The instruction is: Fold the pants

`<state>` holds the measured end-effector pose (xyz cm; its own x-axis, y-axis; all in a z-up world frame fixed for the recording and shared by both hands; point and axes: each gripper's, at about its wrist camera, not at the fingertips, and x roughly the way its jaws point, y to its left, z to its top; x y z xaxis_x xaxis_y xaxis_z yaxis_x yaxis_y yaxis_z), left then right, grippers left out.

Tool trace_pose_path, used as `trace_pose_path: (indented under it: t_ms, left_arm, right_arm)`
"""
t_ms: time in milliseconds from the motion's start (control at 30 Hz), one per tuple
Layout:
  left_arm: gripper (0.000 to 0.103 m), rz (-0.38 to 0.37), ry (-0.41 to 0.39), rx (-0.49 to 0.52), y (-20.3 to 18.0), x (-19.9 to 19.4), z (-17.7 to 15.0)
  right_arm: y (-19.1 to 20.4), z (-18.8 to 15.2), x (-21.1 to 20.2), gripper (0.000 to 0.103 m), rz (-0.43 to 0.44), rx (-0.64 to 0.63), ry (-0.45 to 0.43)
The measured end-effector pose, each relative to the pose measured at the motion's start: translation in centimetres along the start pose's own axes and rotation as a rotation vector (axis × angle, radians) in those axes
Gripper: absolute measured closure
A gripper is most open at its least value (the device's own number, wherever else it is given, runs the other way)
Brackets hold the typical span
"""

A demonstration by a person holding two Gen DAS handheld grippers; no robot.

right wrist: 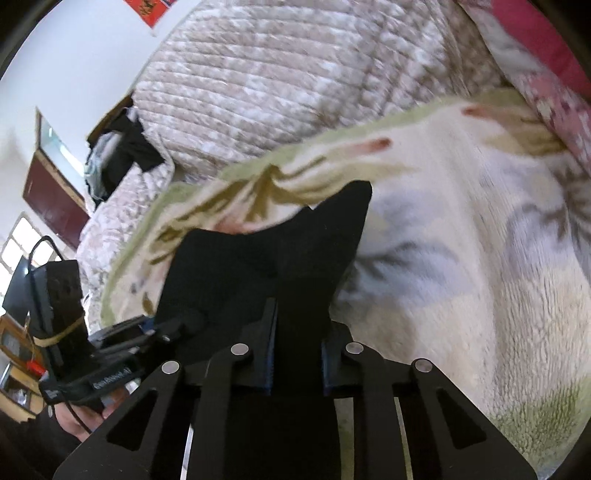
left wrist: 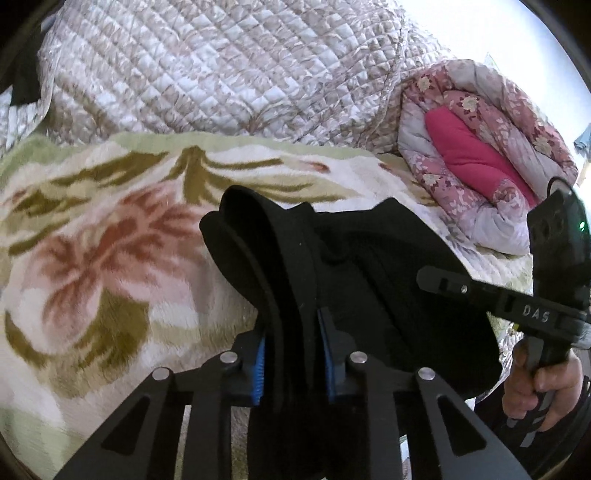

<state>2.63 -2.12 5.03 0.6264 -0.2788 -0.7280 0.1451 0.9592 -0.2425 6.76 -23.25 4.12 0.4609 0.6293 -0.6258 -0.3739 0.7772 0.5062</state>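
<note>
The left gripper (left wrist: 293, 354) has its blue-padded fingers (left wrist: 259, 363) pinched narrow on a thick fold of the black pants (left wrist: 369, 280); the cloth rises from between the pads and spreads forward and to the right. The right gripper (right wrist: 297, 360) likewise clamps a band of the pants (right wrist: 280, 258) between its fingers (right wrist: 269, 354), the fabric fanning upward into two raised corners. In the left wrist view the other tool crosses the right side, its arm bearing raised letters "DAS" (left wrist: 535, 314), with the person's hand (left wrist: 543, 387) gripping its handle. In the right wrist view the other tool shows at lower left with a small white label too blurred to read. The pants hang lifted above a fleecy floral blanket (left wrist: 103, 251) spread on the bed. Beyond it lies a quilted beige bedspread (left wrist: 221, 74), and to the right a rolled pink floral comforter (left wrist: 480, 155). A red poster (right wrist: 147, 9) with illegible marks hangs on the wall.
</note>
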Motion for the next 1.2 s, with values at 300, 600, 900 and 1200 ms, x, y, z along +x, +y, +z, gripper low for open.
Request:
trace_pose_path:
  t_ms: [300, 600, 900, 1200]
  left_arm:
    - [0.078, 0.079, -0.061, 0.013, 3.0, -1.4, 4.9]
    - [0.075, 0.134, -0.041, -0.037, 8.6, 3.0, 9.4]
    - [0.062, 0.218, -0.020, -0.115, 11.4, 3.7, 8.1]
    - [0.063, 0.163, -0.111, -0.054, 7.6, -0.7, 5.3]
  right_arm:
    - [3.7, 5.1, 2.9, 0.087, 0.045, -0.072, -0.016]
    - [2.5, 9.9, 10.1, 0.086, 0.033, -0.077, 0.024]
    - [0.3, 9.2, 10.8, 0.072, -0.107, -0.090, 0.031]
    - [4.9, 5.7, 6.8, 0.072, -0.157, -0.229, -0.037]
